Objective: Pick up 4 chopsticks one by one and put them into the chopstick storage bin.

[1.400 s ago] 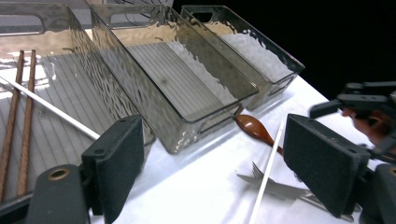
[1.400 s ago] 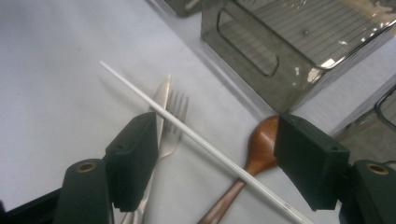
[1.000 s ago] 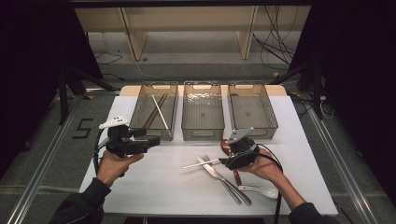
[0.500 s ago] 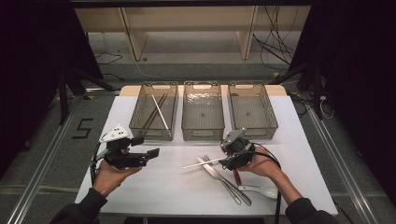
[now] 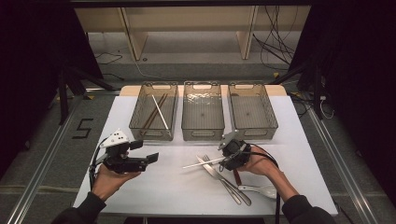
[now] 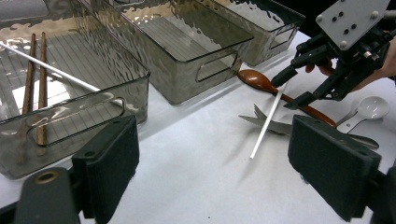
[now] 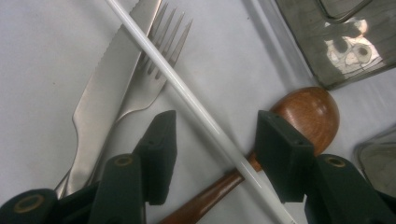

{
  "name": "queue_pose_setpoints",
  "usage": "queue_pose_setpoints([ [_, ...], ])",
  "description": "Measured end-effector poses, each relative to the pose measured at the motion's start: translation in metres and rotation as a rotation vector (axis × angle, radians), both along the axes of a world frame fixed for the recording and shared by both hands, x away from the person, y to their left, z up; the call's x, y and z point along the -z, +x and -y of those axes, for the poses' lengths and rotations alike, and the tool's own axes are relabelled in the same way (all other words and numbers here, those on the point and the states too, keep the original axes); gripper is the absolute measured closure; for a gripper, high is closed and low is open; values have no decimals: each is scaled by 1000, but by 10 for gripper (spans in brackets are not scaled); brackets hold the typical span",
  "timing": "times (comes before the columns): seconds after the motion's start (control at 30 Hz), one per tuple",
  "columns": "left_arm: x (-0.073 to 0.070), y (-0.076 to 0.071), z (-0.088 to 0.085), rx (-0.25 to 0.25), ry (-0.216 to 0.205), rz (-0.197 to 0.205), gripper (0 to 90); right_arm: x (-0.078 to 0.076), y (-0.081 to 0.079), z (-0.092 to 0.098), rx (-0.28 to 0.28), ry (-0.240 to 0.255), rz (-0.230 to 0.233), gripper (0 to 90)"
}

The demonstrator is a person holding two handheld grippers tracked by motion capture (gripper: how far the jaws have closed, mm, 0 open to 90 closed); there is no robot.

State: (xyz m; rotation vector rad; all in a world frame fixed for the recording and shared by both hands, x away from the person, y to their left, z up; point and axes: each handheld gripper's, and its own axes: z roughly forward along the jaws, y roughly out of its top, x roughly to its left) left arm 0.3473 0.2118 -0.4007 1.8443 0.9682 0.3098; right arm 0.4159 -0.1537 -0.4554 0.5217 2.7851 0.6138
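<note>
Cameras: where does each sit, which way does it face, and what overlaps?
High view: fixed above the person's side, looking forward and down on the table; both forearms enter from the bottom, holding the left gripper and right gripper.
Left gripper view: rides the left gripper, looking across the table at the trays; its two open jaws show.
Right gripper view: rides the right gripper, looking down; its jaws have just been closing around the white chopstick.
Shared: all three show that chopstick, fork and knife.

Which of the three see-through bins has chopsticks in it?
The left bin, farthest from the right gripper. It holds two brown chopsticks and a white one; the other two bins look empty.
</note>
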Motion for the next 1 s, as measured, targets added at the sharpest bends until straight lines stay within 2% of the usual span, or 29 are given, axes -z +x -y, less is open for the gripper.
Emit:
queue_pose_setpoints([
  [0.23, 2, 0, 1, 8, 8, -8, 160, 3, 0, -2, -1, -20, -3, 542],
  [0.63, 3, 1, 1, 15, 14, -12, 161, 5, -4, -3, -34, -53, 11, 643],
  [0.87, 4, 1, 2, 18, 13, -16, 162, 4, -8, -3, -94, -94, 45, 705],
  [1.0, 5, 2, 2, 23, 23, -23, 163, 3, -11, -2, -132, -98, 44, 743],
])
